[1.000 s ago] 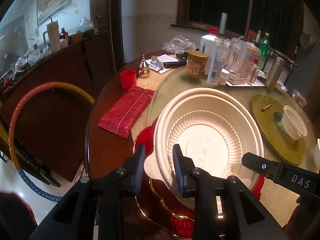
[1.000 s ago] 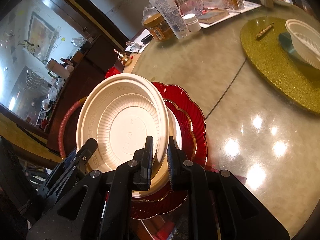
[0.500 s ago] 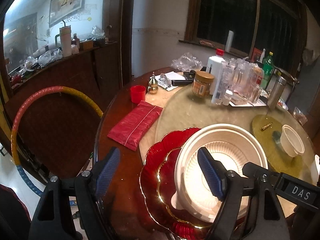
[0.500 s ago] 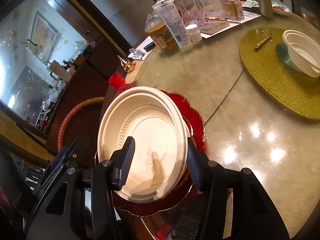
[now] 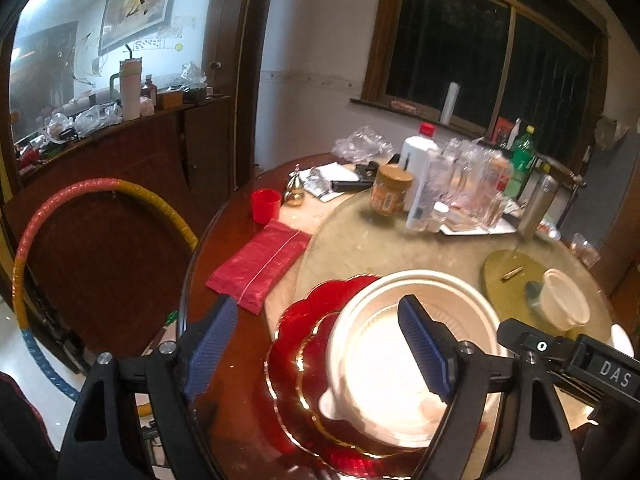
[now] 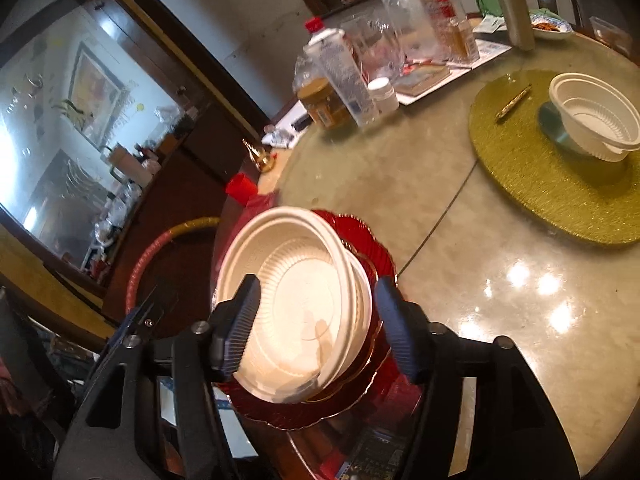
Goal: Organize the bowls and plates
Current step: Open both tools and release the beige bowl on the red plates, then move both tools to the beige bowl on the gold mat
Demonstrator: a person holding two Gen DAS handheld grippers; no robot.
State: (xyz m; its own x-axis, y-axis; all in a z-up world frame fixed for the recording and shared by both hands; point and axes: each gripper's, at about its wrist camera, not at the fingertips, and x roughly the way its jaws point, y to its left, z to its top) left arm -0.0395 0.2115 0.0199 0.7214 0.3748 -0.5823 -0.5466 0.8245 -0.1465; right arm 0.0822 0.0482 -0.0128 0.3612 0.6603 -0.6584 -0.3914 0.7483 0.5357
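A large white bowl (image 5: 384, 360) sits nested on another white bowl, on two stacked red plates with gold rims (image 5: 292, 344) at the near table edge. It also shows in the right wrist view (image 6: 296, 304) on the red plates (image 6: 372, 248). My left gripper (image 5: 320, 348) is open and empty, above the left side of the stack. My right gripper (image 6: 316, 324) is open and empty, its fingers either side of the bowl's near rim. A smaller white bowl (image 6: 592, 120) stands on a gold mat (image 6: 532, 176) at the right.
Bottles, jars and a steel flask (image 5: 440, 192) crowd the far side of the round table. A red packet (image 5: 260, 260), red cup (image 5: 265, 205) and gold bell (image 5: 295, 192) lie at the left. A hoop (image 5: 80, 208) leans against the cabinet beyond the table.
Both grippers let go of the large white bowl and opened; it now rests on the stack. Both grippers drew back and upward a little.
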